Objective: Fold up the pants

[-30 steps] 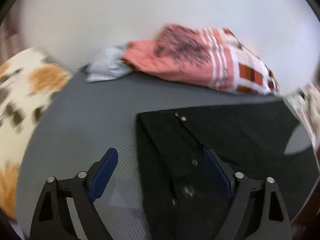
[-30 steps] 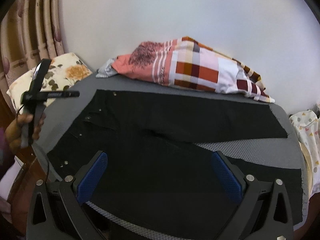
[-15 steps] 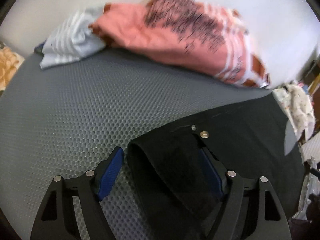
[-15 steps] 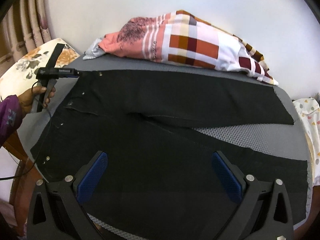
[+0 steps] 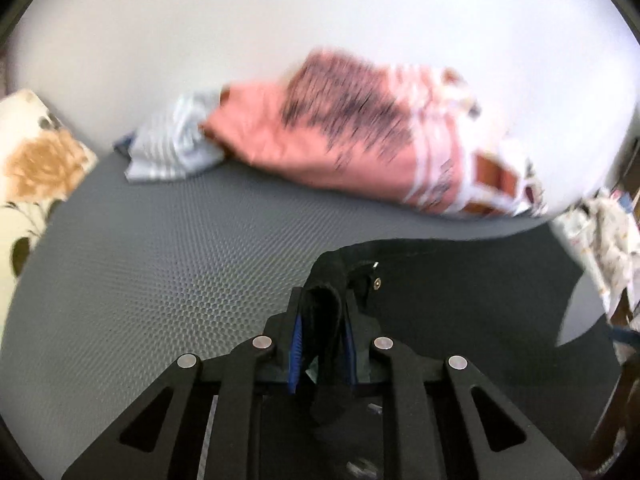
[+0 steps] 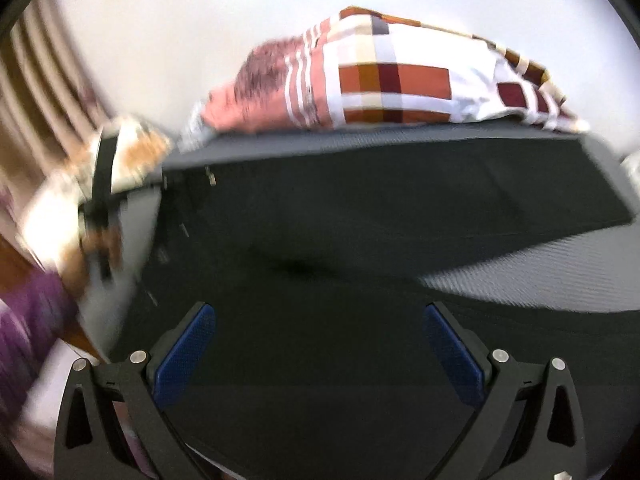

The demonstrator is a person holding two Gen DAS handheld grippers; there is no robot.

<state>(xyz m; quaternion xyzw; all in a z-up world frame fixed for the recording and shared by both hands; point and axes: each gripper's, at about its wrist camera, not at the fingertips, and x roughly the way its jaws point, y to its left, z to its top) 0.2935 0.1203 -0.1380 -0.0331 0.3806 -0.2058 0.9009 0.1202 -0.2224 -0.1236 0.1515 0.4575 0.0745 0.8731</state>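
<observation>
Soft even daylight, heavy motion blur, fisheye bending and dark corners.

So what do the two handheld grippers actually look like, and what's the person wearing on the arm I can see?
Both grippers are matte black frames with triangular cut-outs, silver round pivot pins and two fingers lined with blue textured pads. The left gripper and the right gripper look identical in build. From the right wrist view the left one appears as a thin black handle. The purple sleeve is patterned, but too blurred to read. No cables are visible.
</observation>
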